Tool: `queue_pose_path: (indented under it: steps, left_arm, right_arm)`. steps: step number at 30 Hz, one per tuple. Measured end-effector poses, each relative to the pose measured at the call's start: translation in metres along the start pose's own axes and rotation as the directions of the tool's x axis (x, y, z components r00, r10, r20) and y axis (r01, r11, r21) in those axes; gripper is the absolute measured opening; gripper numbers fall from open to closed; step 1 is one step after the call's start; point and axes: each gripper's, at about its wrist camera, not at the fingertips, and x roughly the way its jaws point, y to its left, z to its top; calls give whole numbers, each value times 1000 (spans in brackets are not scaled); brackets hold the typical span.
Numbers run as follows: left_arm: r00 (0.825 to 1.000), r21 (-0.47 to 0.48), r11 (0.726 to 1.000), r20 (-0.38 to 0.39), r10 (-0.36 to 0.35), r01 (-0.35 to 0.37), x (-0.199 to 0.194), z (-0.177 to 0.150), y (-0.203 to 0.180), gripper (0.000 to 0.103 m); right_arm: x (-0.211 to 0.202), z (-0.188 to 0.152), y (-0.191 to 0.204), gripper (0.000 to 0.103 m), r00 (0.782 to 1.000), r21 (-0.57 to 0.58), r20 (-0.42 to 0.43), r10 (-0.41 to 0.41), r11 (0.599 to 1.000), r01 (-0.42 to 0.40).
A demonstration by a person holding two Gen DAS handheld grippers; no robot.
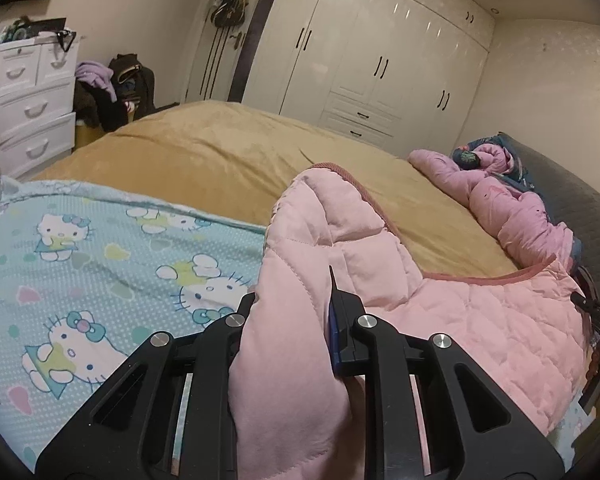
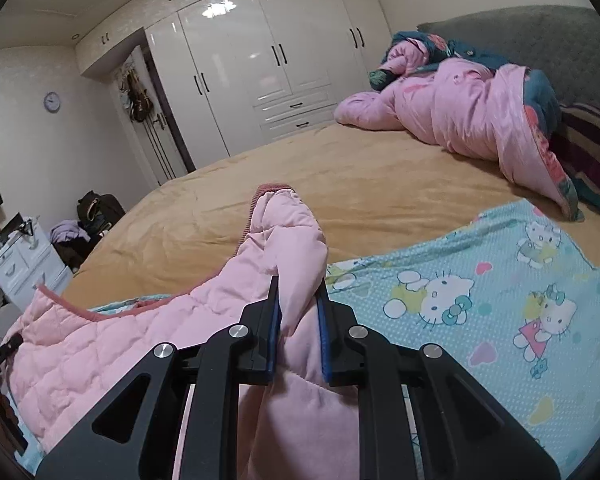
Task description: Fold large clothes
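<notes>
A pink quilted jacket (image 1: 460, 320) with a darker pink ribbed trim is held up over a light-blue Hello Kitty blanket (image 1: 80, 260) on the bed. My left gripper (image 1: 292, 292) is shut on a bunched part of the jacket, with fabric draped over its left finger. In the right wrist view, my right gripper (image 2: 298, 300) is shut on another bunched part of the jacket (image 2: 100, 332), with fabric pinched between its blue pads. The blanket (image 2: 480, 300) lies to the right there. The left gripper's own fingertips are partly hidden by the cloth.
A tan bedspread (image 1: 228, 152) covers the bed. A crumpled pink and blue duvet (image 2: 460, 108) lies by the grey headboard (image 2: 540, 32). White wardrobes (image 1: 360, 52) line the far wall. A white drawer unit (image 1: 28, 96) and a clothes pile (image 1: 112, 88) stand beside the bed.
</notes>
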Motion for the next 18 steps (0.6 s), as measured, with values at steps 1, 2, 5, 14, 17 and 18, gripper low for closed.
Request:
queue_pose_path:
  steps: [1,2,5,14,17,18]
  left_arm:
    - [1000,-3,1000,-5,1,-1,2,-1,1,13]
    - [1000,-5,1000,-11,6,-6,4,-2,2,13]
    - [1000,-8,1000,-27,16,-16,11,-7,4,13]
    - [996,-19,999,-75,42,-43,32,-18,13,13]
    - [993,-32,998,-106,48,-52,42,-23,18,14]
    - [991,-35,998,-120,53,-57,45,-25,19,14]
  right_arm:
    - [3,-1,-1,15,1000,0,-5,-7,1000,7]
    - [6,-3,-2,15,1000,0,-10,-11,1000,11]
    - [12,-7,-4,15,999,3,-20,-27,1000,27]
    - [37,-22,-18,15,995,36,-76,-65,997,68]
    - [50,-30,-23,15,989,37,-119,-89,995,94]
    - [54,-32,-23,15,986,31,-132,-99,994,104]
